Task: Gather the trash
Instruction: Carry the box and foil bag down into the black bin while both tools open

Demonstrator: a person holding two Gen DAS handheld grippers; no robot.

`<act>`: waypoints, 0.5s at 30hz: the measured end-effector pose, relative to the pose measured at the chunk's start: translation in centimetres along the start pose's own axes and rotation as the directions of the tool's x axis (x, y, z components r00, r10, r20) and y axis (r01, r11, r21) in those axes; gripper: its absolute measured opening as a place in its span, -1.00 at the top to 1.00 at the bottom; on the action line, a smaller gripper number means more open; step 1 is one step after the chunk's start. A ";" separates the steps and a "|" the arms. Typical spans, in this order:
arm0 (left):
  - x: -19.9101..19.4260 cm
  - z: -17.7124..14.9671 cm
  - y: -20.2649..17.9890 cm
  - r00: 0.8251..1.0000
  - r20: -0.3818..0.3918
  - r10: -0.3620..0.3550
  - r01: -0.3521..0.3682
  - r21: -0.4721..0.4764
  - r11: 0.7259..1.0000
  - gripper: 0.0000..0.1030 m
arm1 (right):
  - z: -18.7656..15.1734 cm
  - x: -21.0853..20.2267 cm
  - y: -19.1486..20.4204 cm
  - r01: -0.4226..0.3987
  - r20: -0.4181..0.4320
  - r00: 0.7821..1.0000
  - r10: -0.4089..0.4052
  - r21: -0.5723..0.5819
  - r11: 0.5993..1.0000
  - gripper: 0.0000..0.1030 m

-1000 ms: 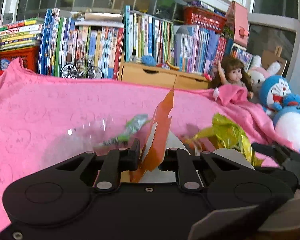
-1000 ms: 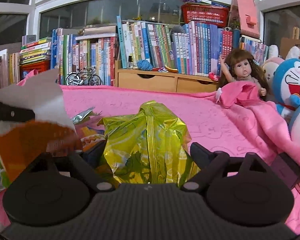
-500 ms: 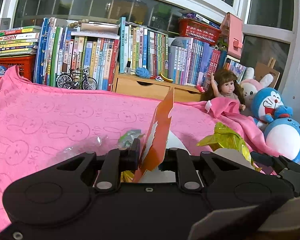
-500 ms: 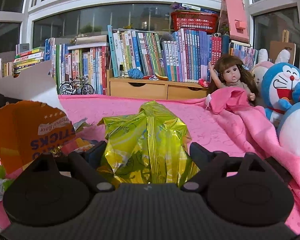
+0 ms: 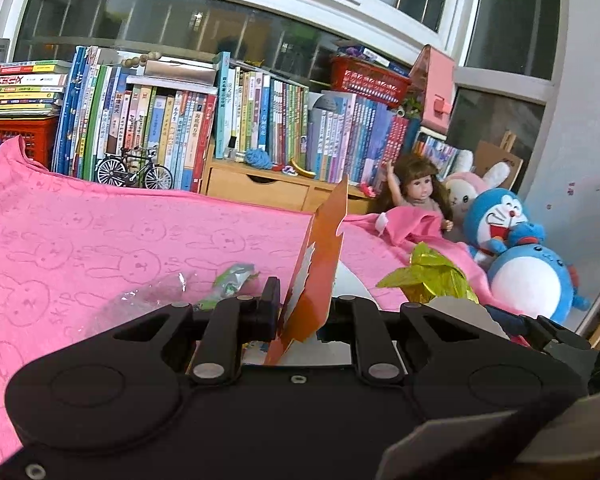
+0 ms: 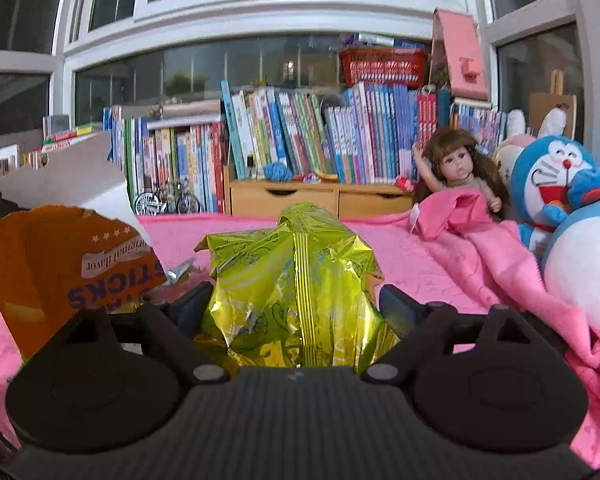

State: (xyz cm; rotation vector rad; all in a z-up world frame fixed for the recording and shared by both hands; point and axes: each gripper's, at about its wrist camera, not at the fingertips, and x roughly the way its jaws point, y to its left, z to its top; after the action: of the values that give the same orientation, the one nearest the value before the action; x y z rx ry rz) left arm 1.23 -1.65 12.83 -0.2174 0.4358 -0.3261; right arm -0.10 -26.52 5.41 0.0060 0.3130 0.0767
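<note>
My left gripper point(image 5: 304, 305) is shut on a torn orange and white cardboard snack box point(image 5: 324, 248), which stands upright between its fingers. In the right wrist view the same orange box point(image 6: 60, 268) hangs at the left, held off the blanket. My right gripper point(image 6: 296, 305) stands wide, with a puffy yellow-green foil bag point(image 6: 296, 264) clamped between its fingers and lifted off the pink blanket point(image 6: 420, 264). The foil bag point(image 5: 432, 276) also shows to the right of the left gripper. A green wrapper point(image 5: 234, 280) and a clear plastic film point(image 5: 148, 300) lie on the blanket point(image 5: 100, 240).
A doll point(image 5: 420, 196) and blue and white plush toys point(image 5: 500, 220) sit at the blanket's right end. Behind stand a row of books point(image 5: 180, 120), low wooden drawers point(image 5: 260, 188), a model bicycle point(image 5: 134, 172) and a red basket point(image 5: 368, 80) under the windows.
Both grippers have risen and drawn back with their loads, the box and the foil bag unmoved in their jaws. The blanket and shelf now sit farther off and lower in view.
</note>
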 end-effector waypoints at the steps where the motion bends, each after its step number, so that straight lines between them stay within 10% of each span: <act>1: -0.1 0.1 0.0 1.000 0.003 -0.003 0.003 -0.001 1.000 0.69 | 0.2 -0.2 0.1 0.005 0.013 1.000 -0.005 -0.001 1.000 -0.73; 15: -5.6 -1.3 -1.3 0.995 0.025 -0.101 0.100 0.023 0.995 0.69 | -0.2 -5.2 0.7 -0.101 0.043 0.994 0.099 0.066 0.993 -0.73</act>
State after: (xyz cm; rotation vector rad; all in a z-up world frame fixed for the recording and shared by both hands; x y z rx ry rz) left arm -4.46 -1.06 14.14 -0.2230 0.3962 -0.4257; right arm -5.17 -26.26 6.83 0.0908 0.2753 0.1651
